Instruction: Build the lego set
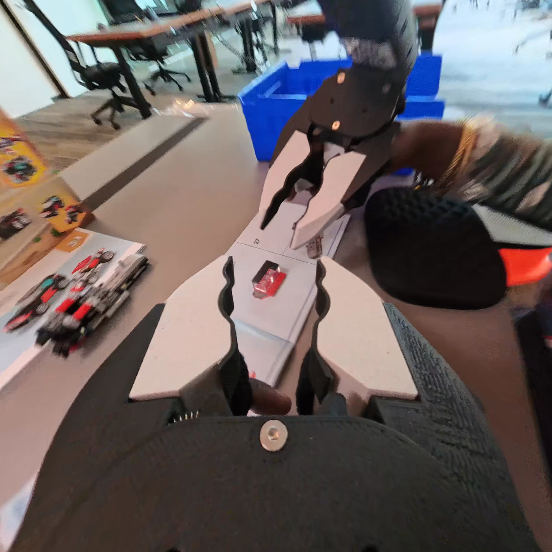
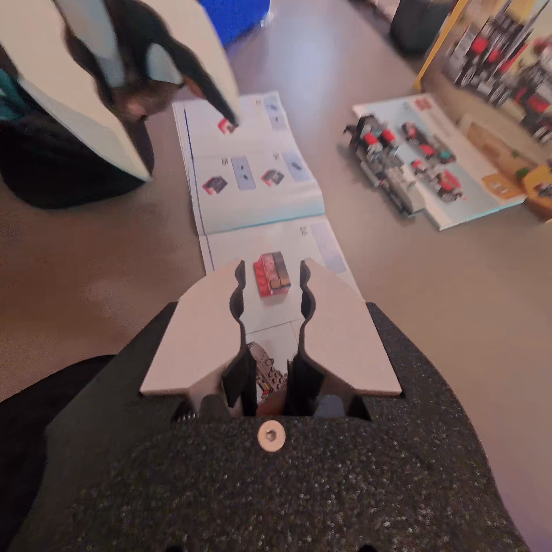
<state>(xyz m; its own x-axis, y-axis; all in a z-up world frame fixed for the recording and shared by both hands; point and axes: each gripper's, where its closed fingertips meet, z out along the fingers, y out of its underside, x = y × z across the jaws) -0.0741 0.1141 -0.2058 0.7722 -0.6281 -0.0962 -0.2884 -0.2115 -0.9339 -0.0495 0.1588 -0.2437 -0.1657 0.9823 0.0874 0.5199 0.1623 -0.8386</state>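
Grey tabletop (image 2: 89, 268) bears a booklet (image 2: 254, 209) (blurred) and apparently red-black brick assembly (image 2: 271, 276) between two released, empty grippers.

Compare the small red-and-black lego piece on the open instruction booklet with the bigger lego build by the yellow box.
The small piece is a few bricks; the bigger build is long, many-parted. The small piece is red and black; the build adds much grey. The small piece lies on the open booklet; the build at the edge of another booklet. Both lie unheld.
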